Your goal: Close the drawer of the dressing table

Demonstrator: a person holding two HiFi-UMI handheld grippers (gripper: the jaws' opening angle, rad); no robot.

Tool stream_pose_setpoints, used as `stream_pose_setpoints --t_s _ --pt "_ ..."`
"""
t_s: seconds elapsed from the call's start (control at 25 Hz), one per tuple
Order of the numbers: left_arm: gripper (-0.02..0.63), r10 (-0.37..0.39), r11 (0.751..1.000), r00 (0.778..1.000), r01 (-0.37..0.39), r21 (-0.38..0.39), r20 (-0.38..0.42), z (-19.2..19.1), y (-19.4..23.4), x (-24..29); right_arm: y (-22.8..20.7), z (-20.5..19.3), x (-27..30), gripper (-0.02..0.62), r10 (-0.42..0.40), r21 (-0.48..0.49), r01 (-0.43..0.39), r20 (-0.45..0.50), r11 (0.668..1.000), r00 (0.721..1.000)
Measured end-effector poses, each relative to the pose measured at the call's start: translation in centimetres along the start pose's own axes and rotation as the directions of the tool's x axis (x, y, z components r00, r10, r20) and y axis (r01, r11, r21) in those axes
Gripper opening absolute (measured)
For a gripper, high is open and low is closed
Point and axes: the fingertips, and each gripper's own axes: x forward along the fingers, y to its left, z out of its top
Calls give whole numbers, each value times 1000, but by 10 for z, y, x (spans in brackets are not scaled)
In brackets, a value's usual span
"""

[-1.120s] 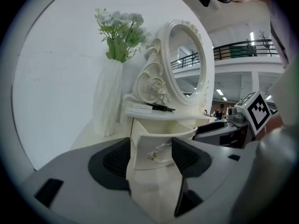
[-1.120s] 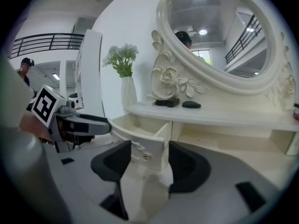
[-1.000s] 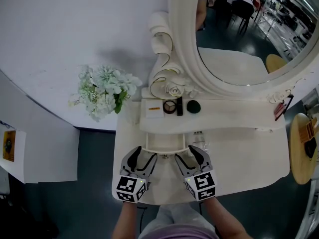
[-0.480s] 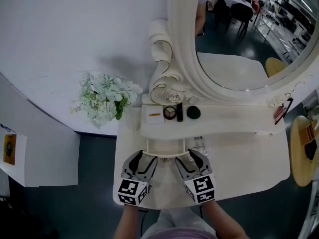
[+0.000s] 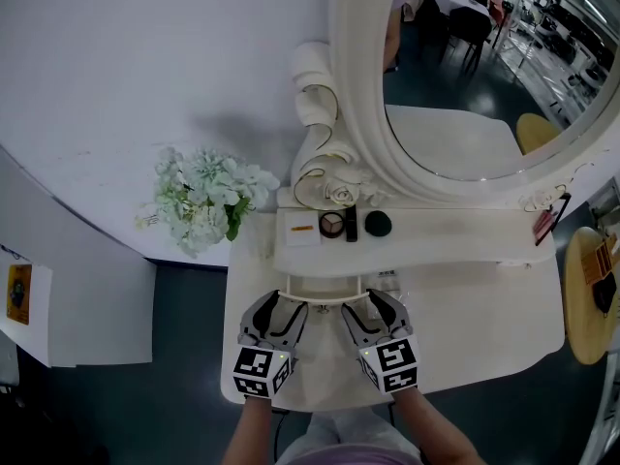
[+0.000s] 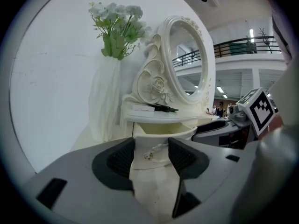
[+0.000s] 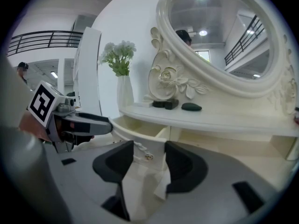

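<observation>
Dressing table: white, with an oval mirror in a carved frame and a raised shelf below it. Drawer: under the left part of the shelf, part-way out, its pale inside showing and its curved front facing the person. It has a small knob at mid-front. Left claw: low over the table at the left end of the drawer front, with the jaws apart and just lately narrowed a little. Nothing is gripped; the drawer front and knob show in the gap beyond the pads. Right claw: at the right end of the drawer front, with the jaws apart and nothing gripped. The drawer's corner and knob show between the pads. Whether either claw's tips touch the front cannot be told. On the shelf, left to right: white box, round open compact, black case and dark green oval piece. Flowers: a white and green bunch in a tall white vase, standing at the table's left rear beside the mirror frame.
</observation>
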Motion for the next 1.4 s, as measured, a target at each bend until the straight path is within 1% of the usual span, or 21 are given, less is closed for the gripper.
stream_pose_setpoints --t_s 0.44,0.84,1.4 --pt "233 16 1000 1000 -16 -8 6 7 8 13 -9 7 12 222 -3 23 3 10 1000 1000" --pt "232 28 1000 999 -28 -13 15 13 13 25 -19 10 23 224 -2 67 1 19 998 1000" --pt "232 32 999 999 -31 -13 19 18 19 37 -27 15 33 225 -8 89 4 37 996 999"
